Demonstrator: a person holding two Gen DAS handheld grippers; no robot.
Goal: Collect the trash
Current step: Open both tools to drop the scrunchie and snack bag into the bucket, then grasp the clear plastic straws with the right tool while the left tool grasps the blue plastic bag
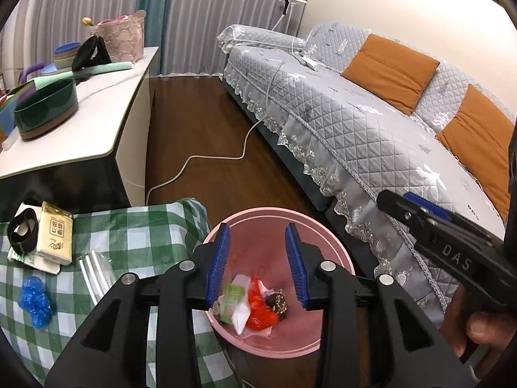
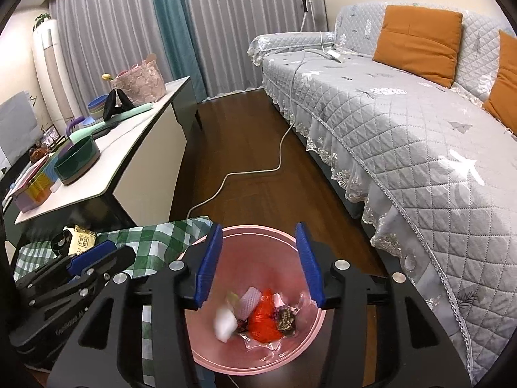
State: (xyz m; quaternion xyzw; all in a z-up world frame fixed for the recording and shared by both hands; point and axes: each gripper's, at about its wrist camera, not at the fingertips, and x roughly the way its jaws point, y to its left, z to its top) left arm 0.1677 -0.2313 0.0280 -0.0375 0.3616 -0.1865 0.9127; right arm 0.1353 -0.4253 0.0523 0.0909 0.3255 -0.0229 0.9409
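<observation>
Your left gripper [image 1: 258, 265] is hanging over the pink bin [image 1: 332, 242] with its jaws apart and nothing between them; your right gripper [image 2: 260, 265] is doing the same. Down in the bin, a white wad [image 2: 225, 323], an orange-red bag [image 2: 265, 318] and other scraps are lying. Beside the bin, the checked table [image 1: 135, 226] is carrying a tissue pack [image 1: 55, 232] and blue plastic [image 1: 35, 302]. Beyond, a grey sofa [image 2: 404, 123] is lining the wooden floor [image 2: 245, 135].

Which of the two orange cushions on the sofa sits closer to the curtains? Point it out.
The orange cushion farther along the sofa, towards the grey curtains. The other cushion lies nearer the camera, cut off at the right wrist view's right edge.
</observation>
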